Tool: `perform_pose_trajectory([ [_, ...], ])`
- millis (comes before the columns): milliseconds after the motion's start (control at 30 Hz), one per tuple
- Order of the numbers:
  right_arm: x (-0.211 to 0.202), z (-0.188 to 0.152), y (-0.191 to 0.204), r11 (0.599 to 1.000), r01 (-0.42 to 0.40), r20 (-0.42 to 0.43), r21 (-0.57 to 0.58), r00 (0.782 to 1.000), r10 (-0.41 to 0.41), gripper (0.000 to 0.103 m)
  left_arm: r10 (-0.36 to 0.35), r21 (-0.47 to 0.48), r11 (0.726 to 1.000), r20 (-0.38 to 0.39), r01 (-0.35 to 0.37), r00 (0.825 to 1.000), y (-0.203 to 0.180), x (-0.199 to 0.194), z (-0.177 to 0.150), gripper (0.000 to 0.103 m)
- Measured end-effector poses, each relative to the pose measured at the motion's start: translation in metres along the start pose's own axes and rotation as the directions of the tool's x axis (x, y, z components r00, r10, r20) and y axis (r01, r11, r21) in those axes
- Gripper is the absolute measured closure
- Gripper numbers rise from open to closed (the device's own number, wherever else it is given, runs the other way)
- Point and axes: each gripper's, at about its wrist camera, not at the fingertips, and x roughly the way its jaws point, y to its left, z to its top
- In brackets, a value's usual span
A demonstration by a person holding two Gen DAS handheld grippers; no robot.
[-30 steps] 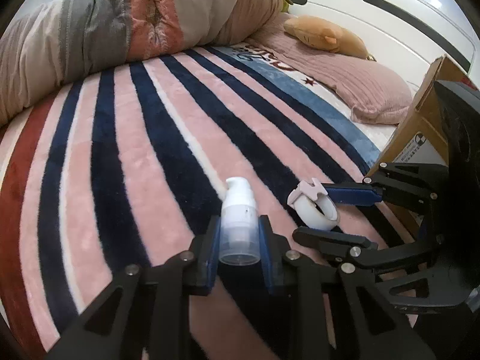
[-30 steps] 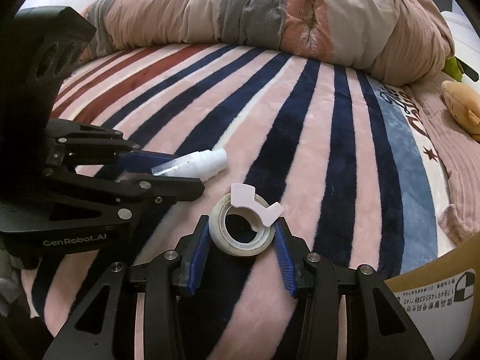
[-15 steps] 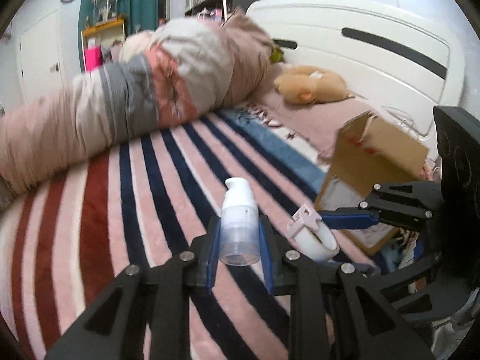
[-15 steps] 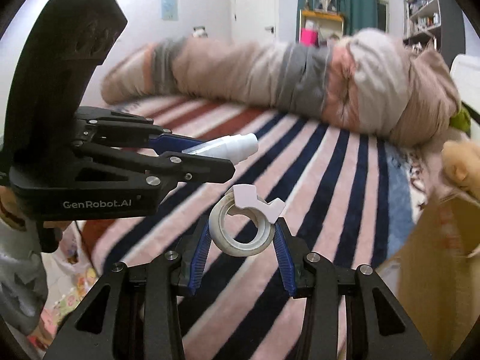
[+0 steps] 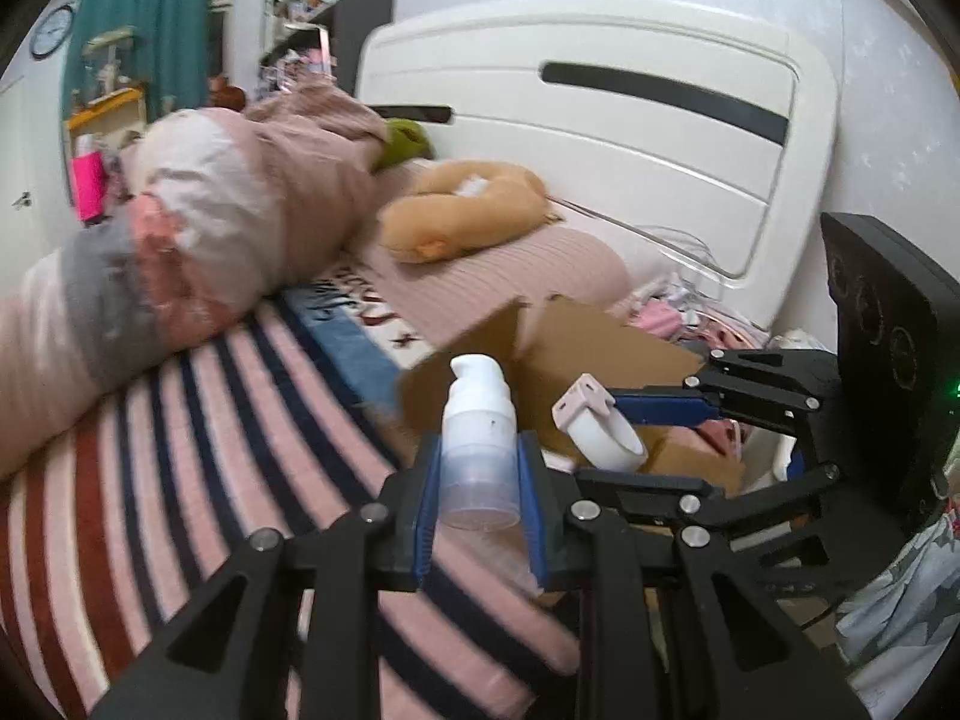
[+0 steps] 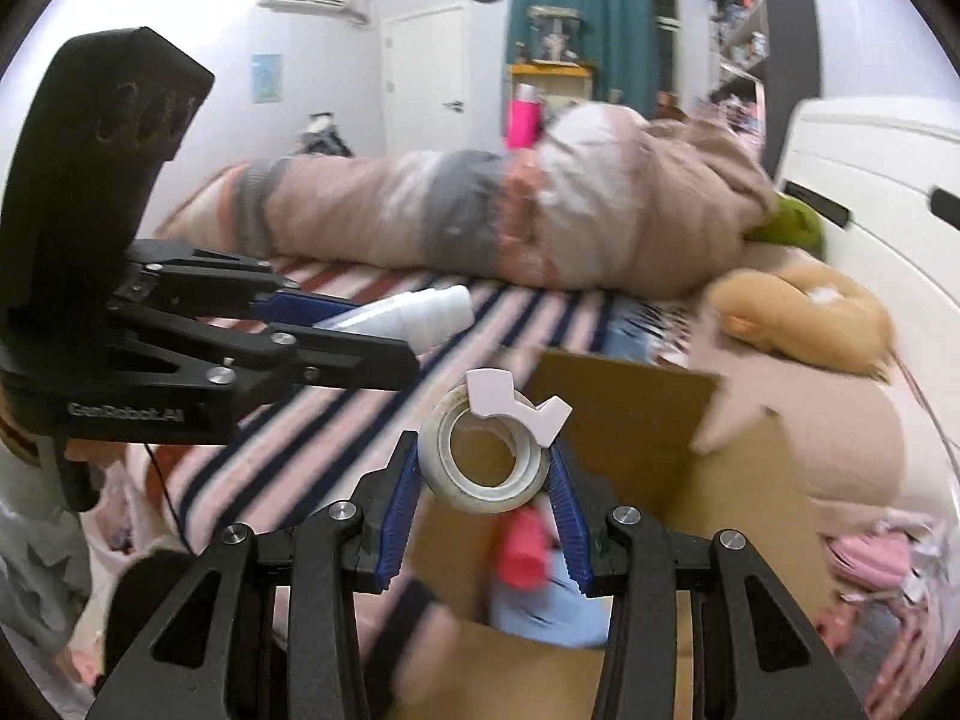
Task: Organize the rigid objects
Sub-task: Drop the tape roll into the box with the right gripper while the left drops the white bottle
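I had both claws loaded and off the bed; the left gripper (image 5: 480,504) was pinching the pump bottle (image 5: 480,450) by its clear lower body, pads flat against both sides, the bottle's long axis running straight out along the fingers with the white nozzle at the far end; the right gripper (image 6: 486,486) was clamped on the tape roll (image 6: 483,462) across its outer rim, the roll standing on edge with its hole facing the camera and the pale cutter tab at the top. The relation that mattered was the cardboard box (image 6: 630,420); from the right wrist view it lay directly beyond and beneath the roll, its open mouth showing a pink thing and something blue inside, so I judged the right hand the nearer of the two and almost over the opening; from the left wrist view the box sat beyond and to the right of the bottle, one raised flap just behind it, with the striped blanket (image 5: 210,450) spreading away to the left. I reckoned the bottle needed to travel right and forward past that flap before any release; the roll needed only to clear the near wall.
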Motion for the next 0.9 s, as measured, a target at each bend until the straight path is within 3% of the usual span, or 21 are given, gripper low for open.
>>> perform_pose_trajectory([
  [133, 0.007, -0.017, -0.044, 0.998, 0.01, -0.066, 0.062, 0.998, -0.006, 0.066, -0.032, 0.022, 0.999, -0.062, 0.033, 0.998, -0.024, 0.037, 0.01, 0.082],
  [300, 0.03, -0.031, -0.072, 0.998, 0.035, -0.128, 0.059, 0.991, -0.027, 0.065, -0.018, 0.043, 0.999, -0.139, 0.024, 0.99, -0.033, 0.077, 0.012, 0.081],
  [433, 0.045, -0.036, -0.076, 0.998, 0.023, -0.157, 0.061, 0.988, -0.013, 0.065, 0.035, 0.081, 0.996, -0.139, -0.024, 0.99, -0.034, 0.086, 0.008, 0.063],
  [533, 0.044, -0.038, -0.075, 0.998, 0.011, -0.153, 0.06, 0.988, -0.002, 0.065, 0.051, 0.075, 0.996, -0.137, -0.041, 0.989, -0.032, 0.086, 0.007, 0.062],
  [633, 0.044, -0.036, -0.074, 0.998, 0.012, -0.15, 0.06, 0.989, -0.003, 0.063, 0.049, 0.063, 0.997, -0.123, -0.042, 0.991, -0.028, 0.078, 0.008, 0.058],
  [767, 0.035, -0.032, -0.068, 0.998, 0.017, -0.135, 0.059, 0.991, -0.009, 0.054, 0.095, 0.053, 0.994, -0.037, -0.092, 0.995, -0.026, 0.048, 0.007, 0.032],
  [900, 0.019, -0.021, -0.059, 0.998, -0.026, -0.078, 0.05, 0.997, 0.029, 0.043, 0.155, -0.002, 0.988, 0.055, -0.155, 0.986, -0.018, 0.01, 0.003, 0.019],
])
